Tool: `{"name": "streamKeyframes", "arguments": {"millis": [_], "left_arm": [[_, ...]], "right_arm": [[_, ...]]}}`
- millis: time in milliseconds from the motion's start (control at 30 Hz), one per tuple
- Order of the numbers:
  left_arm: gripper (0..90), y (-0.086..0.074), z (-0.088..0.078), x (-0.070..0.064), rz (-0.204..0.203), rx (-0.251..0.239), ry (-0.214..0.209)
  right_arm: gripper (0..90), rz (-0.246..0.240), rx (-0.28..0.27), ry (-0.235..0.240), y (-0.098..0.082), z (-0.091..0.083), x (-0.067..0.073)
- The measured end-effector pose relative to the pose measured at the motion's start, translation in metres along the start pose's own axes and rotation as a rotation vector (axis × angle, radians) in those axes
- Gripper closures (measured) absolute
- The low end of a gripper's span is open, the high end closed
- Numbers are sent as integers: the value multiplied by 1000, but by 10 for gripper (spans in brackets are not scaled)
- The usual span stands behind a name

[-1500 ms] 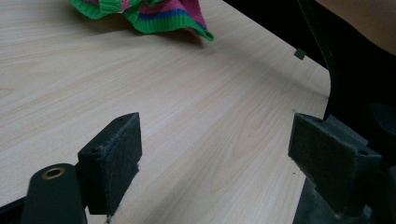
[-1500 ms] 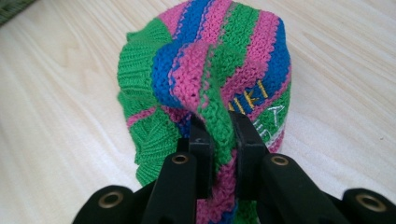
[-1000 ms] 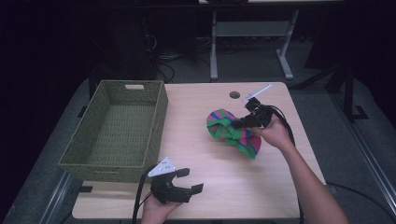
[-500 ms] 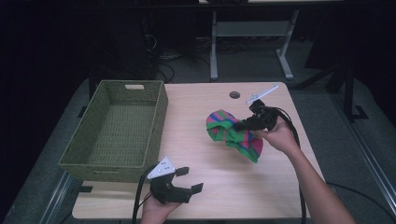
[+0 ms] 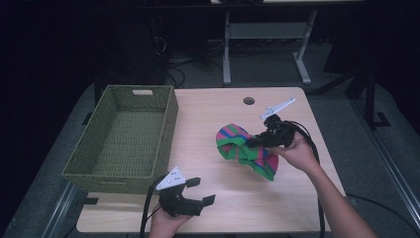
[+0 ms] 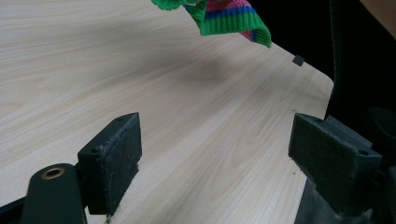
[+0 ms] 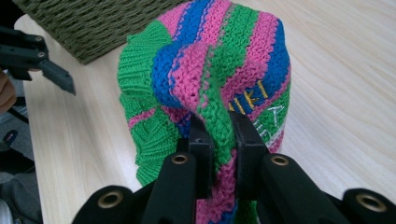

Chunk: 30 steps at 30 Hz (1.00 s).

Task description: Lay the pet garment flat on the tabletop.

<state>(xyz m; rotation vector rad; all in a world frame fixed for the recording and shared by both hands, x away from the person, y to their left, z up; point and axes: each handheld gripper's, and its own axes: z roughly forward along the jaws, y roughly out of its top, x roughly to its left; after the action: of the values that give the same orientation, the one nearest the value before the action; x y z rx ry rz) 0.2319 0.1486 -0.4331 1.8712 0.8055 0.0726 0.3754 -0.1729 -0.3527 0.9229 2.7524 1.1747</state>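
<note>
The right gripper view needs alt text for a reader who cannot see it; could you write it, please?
The right tool is shut on a fold of a knitted garment striped pink, green and blue, held above a pale wooden table. A green woven basket stands behind.

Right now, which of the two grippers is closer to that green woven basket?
Left. The left gripper sits just off the green basket's near corner, jaws open. The right gripper is farther across the table, clamped on a striped knit cloth.
</note>
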Motion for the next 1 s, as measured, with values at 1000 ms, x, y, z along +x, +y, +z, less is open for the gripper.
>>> {"name": "streamKeyframes", "arguments": {"millis": [1000], "left_arm": [[170, 1, -5, -2, 13, -33, 17]], "right_arm": [[800, -38, 10, 37, -30, 12, 31]]}}
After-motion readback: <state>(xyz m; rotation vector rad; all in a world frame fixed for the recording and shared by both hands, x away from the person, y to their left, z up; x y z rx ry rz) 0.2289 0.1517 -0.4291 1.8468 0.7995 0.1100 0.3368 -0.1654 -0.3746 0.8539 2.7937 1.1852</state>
